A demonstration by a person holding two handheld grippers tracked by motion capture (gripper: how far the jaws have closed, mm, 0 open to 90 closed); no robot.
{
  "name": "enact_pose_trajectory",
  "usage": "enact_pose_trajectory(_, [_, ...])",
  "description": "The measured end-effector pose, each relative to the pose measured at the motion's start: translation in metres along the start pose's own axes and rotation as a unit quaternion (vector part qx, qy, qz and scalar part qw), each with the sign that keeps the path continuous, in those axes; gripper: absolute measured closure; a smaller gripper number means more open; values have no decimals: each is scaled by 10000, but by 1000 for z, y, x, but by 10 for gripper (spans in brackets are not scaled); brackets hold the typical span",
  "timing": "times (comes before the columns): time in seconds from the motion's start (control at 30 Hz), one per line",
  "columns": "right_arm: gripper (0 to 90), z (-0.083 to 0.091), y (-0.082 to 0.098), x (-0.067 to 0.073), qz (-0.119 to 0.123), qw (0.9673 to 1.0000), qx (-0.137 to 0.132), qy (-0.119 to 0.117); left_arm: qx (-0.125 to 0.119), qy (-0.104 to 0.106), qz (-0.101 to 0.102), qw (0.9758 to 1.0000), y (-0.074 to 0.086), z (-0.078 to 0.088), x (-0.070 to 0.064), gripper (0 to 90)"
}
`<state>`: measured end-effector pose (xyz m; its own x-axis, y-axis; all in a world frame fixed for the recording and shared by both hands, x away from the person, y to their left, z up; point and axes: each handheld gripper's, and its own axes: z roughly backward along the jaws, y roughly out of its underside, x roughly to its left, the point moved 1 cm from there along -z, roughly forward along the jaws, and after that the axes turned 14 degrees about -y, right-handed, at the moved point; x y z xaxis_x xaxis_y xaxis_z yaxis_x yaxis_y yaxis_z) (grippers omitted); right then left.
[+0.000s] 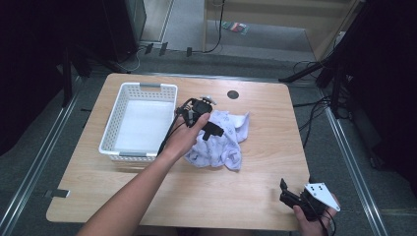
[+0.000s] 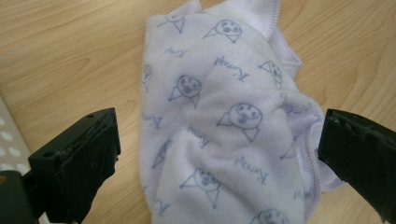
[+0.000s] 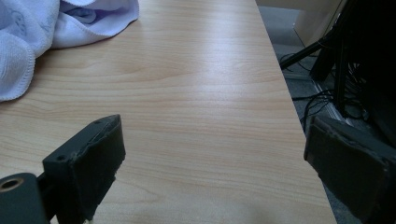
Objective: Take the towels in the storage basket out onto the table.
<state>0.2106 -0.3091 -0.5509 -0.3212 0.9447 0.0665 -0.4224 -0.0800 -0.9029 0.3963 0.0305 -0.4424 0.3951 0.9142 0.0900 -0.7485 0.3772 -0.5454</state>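
Observation:
A crumpled white cloth (image 1: 223, 140) printed with small blue faces lies in the middle of the wooden table (image 1: 265, 172). My left gripper (image 1: 210, 129) hovers over its left part, open. In the left gripper view the cloth (image 2: 224, 121) lies between and below the two wide-apart black jaws, which stand clear of it. My right gripper (image 1: 290, 194) rests near the table's front right corner, open, nothing between its jaws. In the right gripper view the cloth (image 3: 56, 28) shows at the far upper left.
A white perforated basket (image 1: 139, 122) stands left of the cloth, its inside bare. A small dark round disc (image 1: 233, 94) sits near the table's far edge. The table's right edge (image 3: 285, 93) runs close beside the right gripper, with cables and stands on the floor beyond.

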Motion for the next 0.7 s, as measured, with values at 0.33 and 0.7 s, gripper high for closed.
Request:
enact_pose_trajectory(0.33, [53,0,0,0,-2,10000,9,-2,-277,-205,216,9992,16,25,41,2])
enact_pose_trajectory(0.7, [53,-1,0,0,-10,10000,7,2,-553,-383,430,9968,43,51,74,2])
